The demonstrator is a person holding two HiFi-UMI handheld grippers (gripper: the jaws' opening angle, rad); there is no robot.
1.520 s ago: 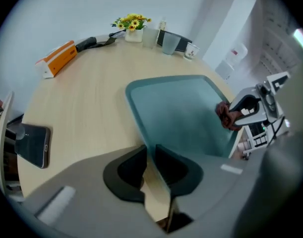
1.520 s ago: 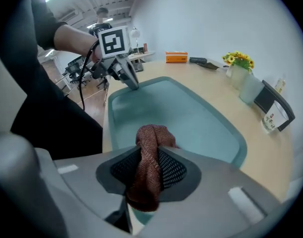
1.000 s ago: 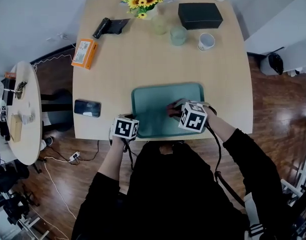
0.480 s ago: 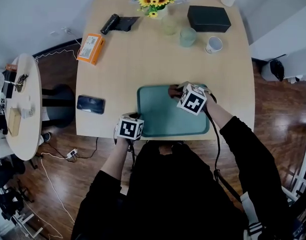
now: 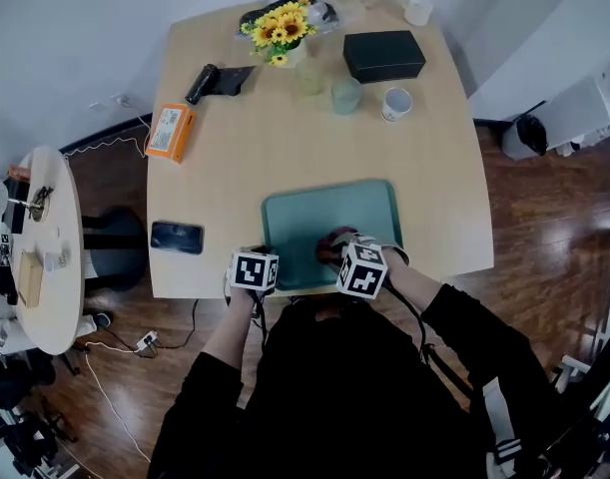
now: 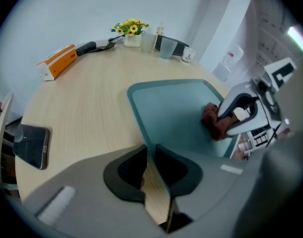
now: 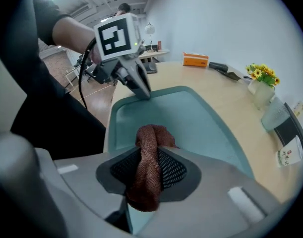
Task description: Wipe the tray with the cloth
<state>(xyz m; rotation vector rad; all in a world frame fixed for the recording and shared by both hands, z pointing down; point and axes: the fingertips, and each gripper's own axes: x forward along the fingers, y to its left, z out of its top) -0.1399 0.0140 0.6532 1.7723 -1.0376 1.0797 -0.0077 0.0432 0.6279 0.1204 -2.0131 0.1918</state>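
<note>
**Cloth on the tray in the right gripper, with the left gripper at the tray's corner.**
Head view: the teal tray (image 5: 324,203) lies at the desk's (image 5: 285,128) near edge. The right gripper (image 5: 342,251) holds the reddish-brown cloth (image 5: 330,244) on the tray's near part, and the left gripper (image 5: 258,261) sits at the tray's near-left corner. Left gripper view: its jaws, nearly together, pinch the tray's rim. Right gripper view: its jaws clamp the bunched cloth above the tray's floor.

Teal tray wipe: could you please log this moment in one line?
phase: wiping | right claw: shut on reddish-brown cloth, on teal plastic tray | left claw: clamps tray's corner rim
</note>
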